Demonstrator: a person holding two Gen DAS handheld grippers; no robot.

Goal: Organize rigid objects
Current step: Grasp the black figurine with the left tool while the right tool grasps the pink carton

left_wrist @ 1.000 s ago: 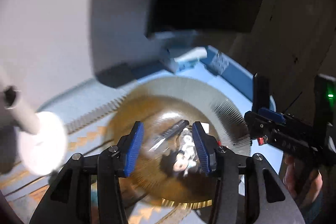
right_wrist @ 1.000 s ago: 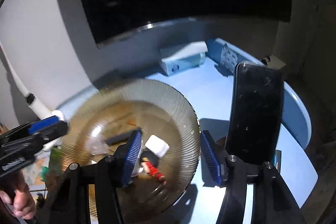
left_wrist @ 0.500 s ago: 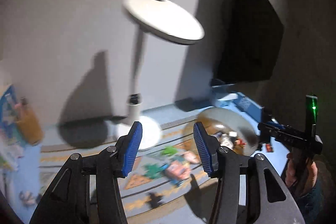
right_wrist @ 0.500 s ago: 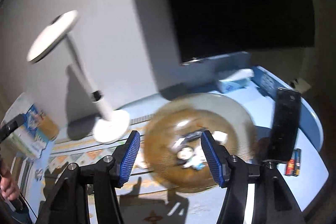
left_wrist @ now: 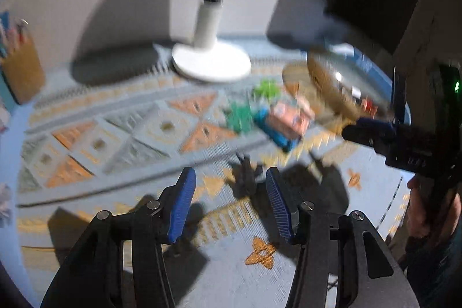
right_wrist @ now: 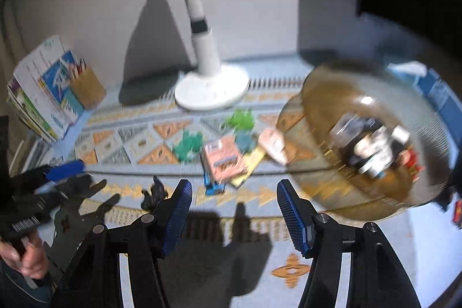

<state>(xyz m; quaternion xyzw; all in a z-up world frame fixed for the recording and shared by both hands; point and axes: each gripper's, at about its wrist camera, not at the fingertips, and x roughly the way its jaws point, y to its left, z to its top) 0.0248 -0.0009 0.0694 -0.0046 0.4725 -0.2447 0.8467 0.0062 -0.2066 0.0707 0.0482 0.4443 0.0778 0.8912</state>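
Note:
My left gripper (left_wrist: 231, 204) hovers open over the patterned mat (left_wrist: 121, 134), with nothing between its blue pads. A small dark object (left_wrist: 247, 176) lies on the mat just ahead of them. Beyond it sit a pink box (left_wrist: 288, 120) on a blue piece, a teal toy (left_wrist: 239, 114) and a green toy (left_wrist: 267, 88). My right gripper (right_wrist: 235, 218) is open and empty too, with the pink box (right_wrist: 223, 160) just ahead of it. To its right is an amber glass bowl (right_wrist: 332, 111) holding several small items. The picture is blurred.
A white lamp base (right_wrist: 212, 90) stands at the back of the mat. Books (right_wrist: 43, 94) and a brown pencil cup (right_wrist: 86, 88) stand at the far left. A dark screen rises behind the bowl (left_wrist: 337, 88). A hand (right_wrist: 26, 259) holds the left gripper (right_wrist: 57, 178).
Both views have swung away from the amber bowl, left and down, onto the patterned mat with the toys. The bowl now sits at the right. Both grippers stay empty.

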